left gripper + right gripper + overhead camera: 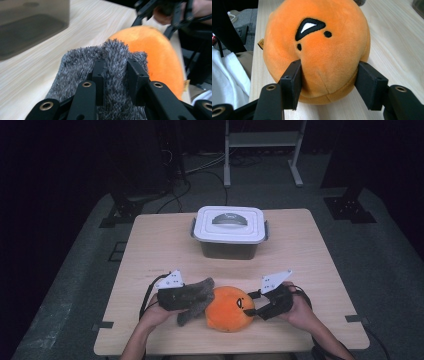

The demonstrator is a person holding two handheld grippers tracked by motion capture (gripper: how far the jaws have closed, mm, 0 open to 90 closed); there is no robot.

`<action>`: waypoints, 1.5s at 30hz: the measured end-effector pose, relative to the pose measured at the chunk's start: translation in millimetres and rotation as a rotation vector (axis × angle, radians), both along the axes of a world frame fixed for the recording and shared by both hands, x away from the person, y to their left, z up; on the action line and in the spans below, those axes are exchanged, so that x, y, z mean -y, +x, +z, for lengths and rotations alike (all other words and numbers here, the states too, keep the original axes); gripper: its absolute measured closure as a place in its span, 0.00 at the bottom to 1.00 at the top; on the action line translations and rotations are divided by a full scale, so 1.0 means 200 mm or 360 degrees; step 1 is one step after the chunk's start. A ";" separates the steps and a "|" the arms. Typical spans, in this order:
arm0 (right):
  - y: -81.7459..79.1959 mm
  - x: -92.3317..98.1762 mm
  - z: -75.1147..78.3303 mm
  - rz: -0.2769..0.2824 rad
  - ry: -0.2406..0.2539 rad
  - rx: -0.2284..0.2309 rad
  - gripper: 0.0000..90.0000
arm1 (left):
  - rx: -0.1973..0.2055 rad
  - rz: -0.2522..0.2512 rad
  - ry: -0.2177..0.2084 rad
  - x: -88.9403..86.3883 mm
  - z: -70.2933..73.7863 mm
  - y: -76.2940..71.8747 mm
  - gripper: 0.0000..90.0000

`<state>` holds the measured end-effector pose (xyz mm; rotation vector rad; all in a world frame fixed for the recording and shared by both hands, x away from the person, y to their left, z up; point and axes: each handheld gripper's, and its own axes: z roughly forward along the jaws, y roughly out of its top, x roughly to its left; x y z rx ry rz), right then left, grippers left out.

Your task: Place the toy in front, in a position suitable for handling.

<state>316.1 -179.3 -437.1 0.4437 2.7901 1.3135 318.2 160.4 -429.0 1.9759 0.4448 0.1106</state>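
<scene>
The left claw (115, 75) is pinching a fold of the fuzzy grey plush cloth (110, 62), its two black jaws pressed into the pile with a ridge of fabric standing up between them. The right claw (329, 82) grips the round orange plush toy with a black-and-white embroidered marking (319, 42); its jaws sit against the toy's two flanks and dent the plush. In the high view the left claw (186, 297) and the right claw (252, 307) face each other across the toy (227, 309), which rests on the pale wooden counter (150, 245) near its front edge. The grey cloth (196, 297) lies touching the toy's left side. Farther back, well apart from both claws, stands a translucent plastic box with a white lid and grey handle (229, 231), its lid in place.
</scene>
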 end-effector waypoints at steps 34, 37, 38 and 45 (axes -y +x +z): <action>0.00 0.01 0.07 0.0001 0.0167 -0.0181 0.35 | 0.0045 -0.0068 0.0112 0.11 0.05 -0.06 0.79; 0.01 -0.05 0.03 0.0024 0.0130 -0.0225 0.33 | 0.0028 -0.0077 0.0074 0.13 0.05 -0.06 0.79; 0.01 -0.07 0.03 0.0012 0.0110 -0.0225 0.36 | 0.0032 -0.0072 0.0069 0.13 0.06 -0.06 0.79; -0.06 -0.13 0.12 0.0034 0.0037 0.0030 0.59 | 0.0109 -0.0089 -0.0016 0.19 0.15 -0.06 0.80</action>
